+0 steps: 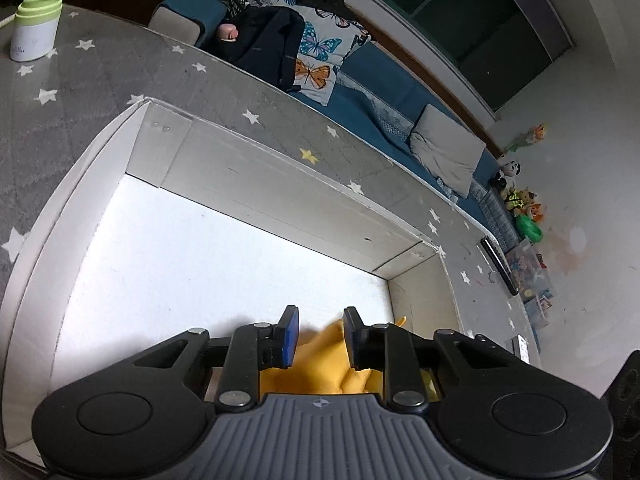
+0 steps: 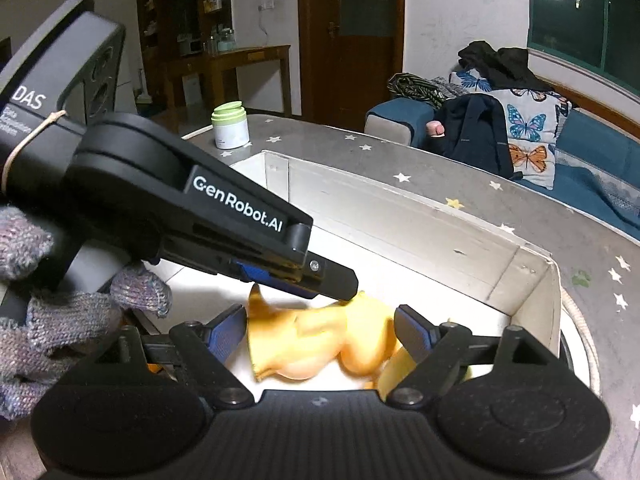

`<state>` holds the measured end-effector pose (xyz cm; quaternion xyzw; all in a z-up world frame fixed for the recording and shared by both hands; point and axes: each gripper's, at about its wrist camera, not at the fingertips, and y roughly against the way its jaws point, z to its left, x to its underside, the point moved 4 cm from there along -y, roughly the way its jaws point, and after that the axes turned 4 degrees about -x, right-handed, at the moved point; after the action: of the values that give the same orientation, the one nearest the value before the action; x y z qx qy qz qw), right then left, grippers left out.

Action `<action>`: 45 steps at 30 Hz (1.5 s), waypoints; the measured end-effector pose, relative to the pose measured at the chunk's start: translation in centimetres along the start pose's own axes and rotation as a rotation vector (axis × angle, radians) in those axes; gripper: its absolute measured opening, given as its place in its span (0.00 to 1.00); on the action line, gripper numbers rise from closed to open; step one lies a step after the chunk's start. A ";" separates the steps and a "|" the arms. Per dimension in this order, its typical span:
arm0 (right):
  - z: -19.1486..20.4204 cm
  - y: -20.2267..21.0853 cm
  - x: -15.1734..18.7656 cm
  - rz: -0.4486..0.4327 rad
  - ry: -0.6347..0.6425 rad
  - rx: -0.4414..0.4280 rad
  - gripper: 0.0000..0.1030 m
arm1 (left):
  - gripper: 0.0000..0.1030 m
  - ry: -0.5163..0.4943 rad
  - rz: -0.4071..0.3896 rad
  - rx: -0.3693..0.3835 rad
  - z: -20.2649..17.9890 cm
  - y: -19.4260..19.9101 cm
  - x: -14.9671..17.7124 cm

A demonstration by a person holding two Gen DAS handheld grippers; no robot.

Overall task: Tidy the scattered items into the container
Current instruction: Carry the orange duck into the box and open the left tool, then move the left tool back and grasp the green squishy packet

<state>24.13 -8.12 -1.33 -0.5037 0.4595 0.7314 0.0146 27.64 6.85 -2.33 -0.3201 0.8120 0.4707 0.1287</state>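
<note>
The right gripper [image 2: 320, 330] points down into the box with its blue-padded jaws spread wide either side of a soft yellow plush toy [image 2: 320, 344]; the pads stand clear of it on both sides, so this claw is released. A hand in a grey knitted glove [image 2: 60, 320] grips the handle of the left gripper [image 2: 348, 292], which slants down across the right wrist view, its black fingertip touching the top of the toy. In the left wrist view the left gripper [image 1: 320, 332] has its jaws narrowed, with yellow fabric [image 1: 320, 360] bunched between the blue pads; whether the pads truly pinch it I cannot tell, as the fabric is blurred.

The toy lies on the floor of a shallow white cardboard box [image 2: 400, 216], at the near right corner. It is smooth, rounded and orange-yellow, its shape unclear through blur. The rest of the box floor [image 1: 180, 260] is bare.

The box sits on a grey table cover printed with white stars [image 1: 100, 80]. Beyond the box stands a white cylindrical jar with a pale green lid [image 2: 230, 126]. Farther off is a blue sofa [image 2: 592, 148] with butterfly-print cushions [image 2: 528, 128] and dark clothing [image 2: 472, 136] heaped on it
</note>
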 end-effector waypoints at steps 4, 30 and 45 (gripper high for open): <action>0.4 0.8 0.3 -0.016 0.016 0.022 0.80 | 0.25 -0.011 -0.010 -0.015 -0.1 0.3 0.1; 3.1 11.4 4.3 -0.223 -0.109 0.072 0.81 | 0.26 -0.144 -0.128 -0.024 -2.7 7.1 4.4; 5.8 11.4 9.3 -0.145 -0.135 0.068 0.81 | 0.27 -0.223 -0.132 -0.061 -3.2 8.7 8.9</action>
<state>9.83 -14.78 -0.42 -0.4847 0.4443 0.7445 0.1155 15.55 3.62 0.76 -0.3220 0.7552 0.5185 0.2392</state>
